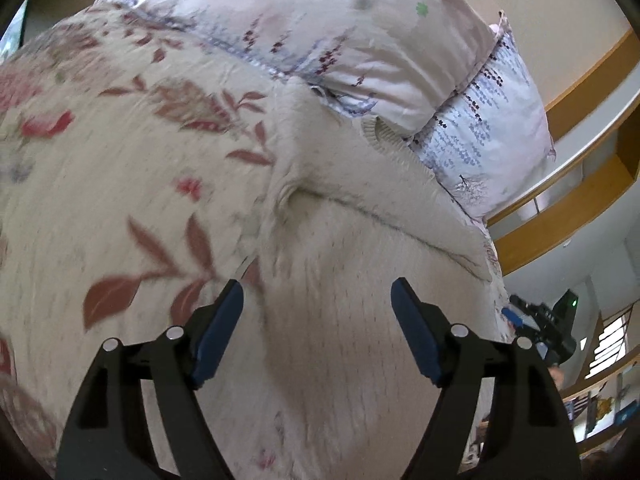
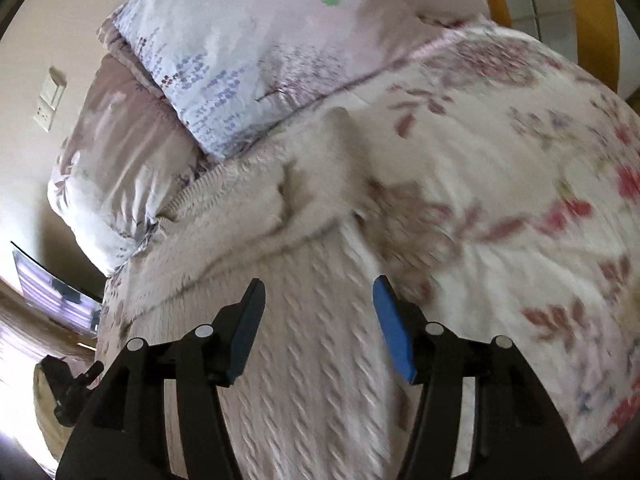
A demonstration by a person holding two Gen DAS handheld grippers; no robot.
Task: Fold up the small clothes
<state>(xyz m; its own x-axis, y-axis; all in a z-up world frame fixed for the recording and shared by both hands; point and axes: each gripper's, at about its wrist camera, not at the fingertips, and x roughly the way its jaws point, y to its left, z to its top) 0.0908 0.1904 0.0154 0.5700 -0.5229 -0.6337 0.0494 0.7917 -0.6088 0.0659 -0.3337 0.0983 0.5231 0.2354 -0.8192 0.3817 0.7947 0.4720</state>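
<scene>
A cream knitted sweater (image 1: 352, 240) lies spread on a floral bedspread (image 1: 120, 160). Its ribbed hem or collar edge lies against the pillows. My left gripper (image 1: 318, 292) is open and empty, just above the sweater's left part. In the right wrist view the same sweater (image 2: 304, 320) shows its cable knit, with a fold or sleeve bunched further up. My right gripper (image 2: 318, 288) is open and empty above the sweater, close to its right edge. The right gripper also shows at the right edge of the left wrist view (image 1: 540, 320).
Two floral pillows (image 1: 340, 28) lie at the head of the bed, touching the sweater's far edge. A folded quilt (image 2: 120, 152) lies beside them. A wooden headboard shelf (image 1: 580, 160) runs on the right. The bedspread (image 2: 520, 160) extends to the right.
</scene>
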